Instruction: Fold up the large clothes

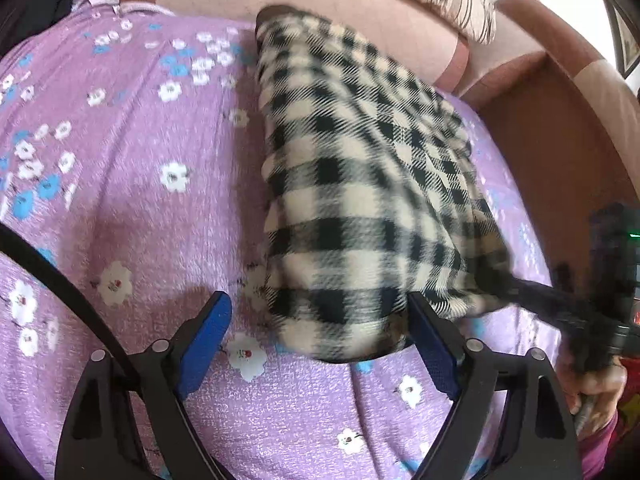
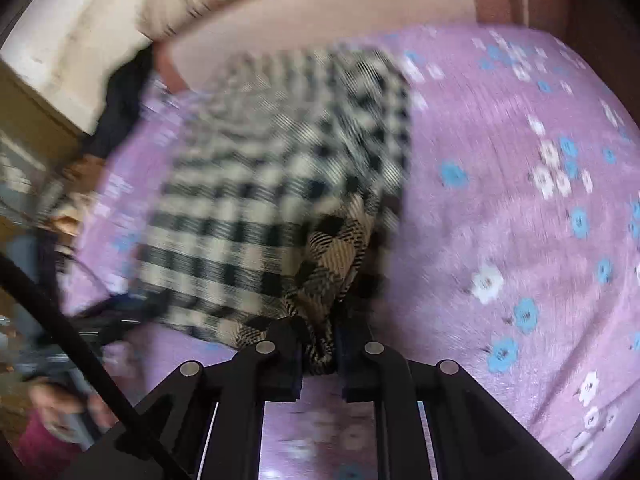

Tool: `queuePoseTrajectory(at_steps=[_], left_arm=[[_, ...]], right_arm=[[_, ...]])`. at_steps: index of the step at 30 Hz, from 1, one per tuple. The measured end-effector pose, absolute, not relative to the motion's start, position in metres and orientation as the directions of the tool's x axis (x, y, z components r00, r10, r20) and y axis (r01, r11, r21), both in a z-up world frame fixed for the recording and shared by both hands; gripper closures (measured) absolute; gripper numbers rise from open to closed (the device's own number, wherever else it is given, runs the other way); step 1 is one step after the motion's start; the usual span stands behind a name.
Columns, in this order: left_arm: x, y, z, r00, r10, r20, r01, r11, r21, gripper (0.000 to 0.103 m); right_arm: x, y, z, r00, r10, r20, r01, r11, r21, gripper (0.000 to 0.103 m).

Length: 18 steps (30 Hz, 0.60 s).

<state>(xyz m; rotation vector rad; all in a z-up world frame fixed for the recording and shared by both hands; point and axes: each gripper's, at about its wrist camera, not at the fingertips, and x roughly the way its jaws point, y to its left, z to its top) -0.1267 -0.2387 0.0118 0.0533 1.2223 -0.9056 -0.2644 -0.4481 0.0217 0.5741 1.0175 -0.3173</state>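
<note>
Mid-fold on the floral bedsheet [image 1: 140, 208], our right gripper [image 2: 318, 354] pinches the checked garment's [image 1: 360, 184] near corner while our left gripper [image 1: 320, 332] gapes empty, next needing to grip the near edge.

A black-and-cream checked garment [image 1: 360, 184] is lying folded into a long, narrow bundle on the purple flowered bedspread [image 1: 132, 208], running from near the pink headboard [image 1: 340, 12] down toward the foot. Its near corner [image 2: 320, 280] is bunching up into creased folds, lifted slightly off the bedspread.
</note>
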Motion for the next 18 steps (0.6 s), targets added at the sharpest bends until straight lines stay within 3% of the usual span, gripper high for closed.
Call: queuePoseTrajectory(at_steps=[5, 7, 9, 12, 14, 15, 18], left_arm=[[-0.125, -0.234, 0.018, 0.051, -0.58, -0.813, 0.607, 0.665, -0.435, 0.016], [-0.125, -0.228, 0.029, 0.104, -0.579, -0.809, 0.621, 0.673, -0.402, 0.016], [-0.124, -0.226, 0.035, 0.136, -0.583, -0.801, 0.623, 0.679, -0.388, 0.016], [-0.117, -0.229, 0.04, 0.14, -0.593, -0.793, 0.603, 0.686, -0.407, 0.016], [-0.11, -0.238, 0.04, 0.149, -0.591, -0.793, 0.585, 0.699, -0.411, 0.016], [-0.106, -0.244, 0.039, 0.154, -0.588, -0.794, 0.582, 0.703, -0.408, 0.016], [-0.103, -0.261, 0.029, 0.132, -0.565, -0.814, 0.591, 0.704, -0.392, 0.014]], right_arm=[[-0.277, -0.452, 0.026, 0.516, 0.044, -0.855, 0.522, 0.775, 0.355, 0.087], [-0.29, -0.461, 0.037, 0.56, 0.043, -0.828, 0.553, 0.725, 0.411, 0.068], [-0.296, -0.47, 0.043, 0.597, 0.037, -0.802, 0.568, 0.686, 0.455, 0.058], [-0.283, -0.483, 0.05, 0.604, -0.019, -0.796, 0.592, 0.679, 0.433, 0.046], [-0.267, -0.491, 0.05, 0.608, -0.04, -0.793, 0.599, 0.679, 0.425, 0.043], [-0.258, -0.493, 0.048, 0.61, -0.036, -0.792, 0.593, 0.684, 0.425, 0.043], [-0.232, -0.487, 0.04, 0.565, -0.052, -0.824, 0.561, 0.756, 0.337, 0.092]])
